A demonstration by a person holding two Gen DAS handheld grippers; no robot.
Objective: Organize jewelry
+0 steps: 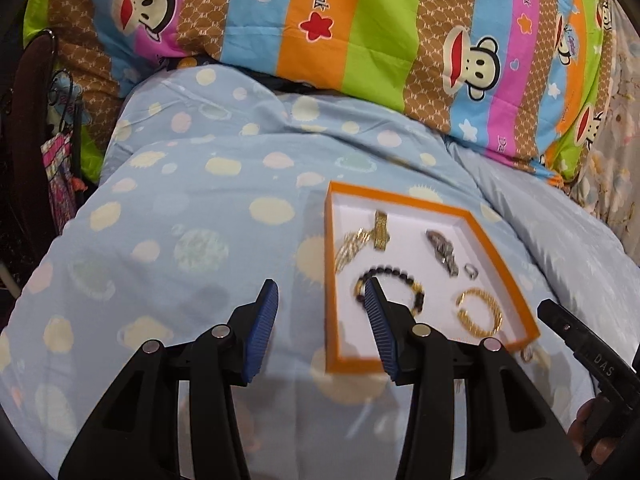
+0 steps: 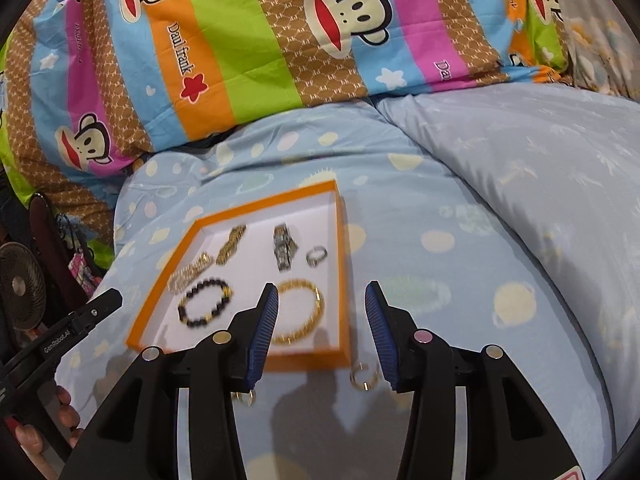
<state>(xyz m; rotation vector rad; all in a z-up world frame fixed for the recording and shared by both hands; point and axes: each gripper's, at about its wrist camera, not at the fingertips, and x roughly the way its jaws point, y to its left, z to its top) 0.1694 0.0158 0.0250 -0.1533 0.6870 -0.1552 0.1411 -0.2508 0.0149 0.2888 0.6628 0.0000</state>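
Observation:
An orange-rimmed white tray (image 1: pixel 500 256) (image 2: pixel 342 264) lies on a blue spotted duvet. It holds a black bead bracelet (image 1: pixel 418 296) (image 2: pixel 204 304), a gold bangle (image 1: pixel 480 314) (image 2: pixel 304 316), a silver watch (image 1: pixel 442 250) (image 2: pixel 284 246), a silver ring (image 1: pixel 471 271) (image 2: pixel 317 256) and gold chain bracelets (image 1: pixel 352 246) (image 2: pixel 230 244). Two gold rings lie on the duvet before the tray: one (image 2: pixel 364 376) and another (image 2: pixel 245 397); one ring shows in the left wrist view (image 1: pixel 528 354). My left gripper (image 1: pixel 322 300) is open, empty, over the tray's left edge. My right gripper (image 2: pixel 322 306) is open, empty, above the tray's near right corner.
A striped monkey-print pillow (image 1: pixel 360 40) (image 2: pixel 280 40) lies behind the tray. A fan (image 2: pixel 20 286) and bags (image 1: pixel 36 140) stand at the left bed edge. A plain blue quilt (image 2: pixel 540 180) rises to the right.

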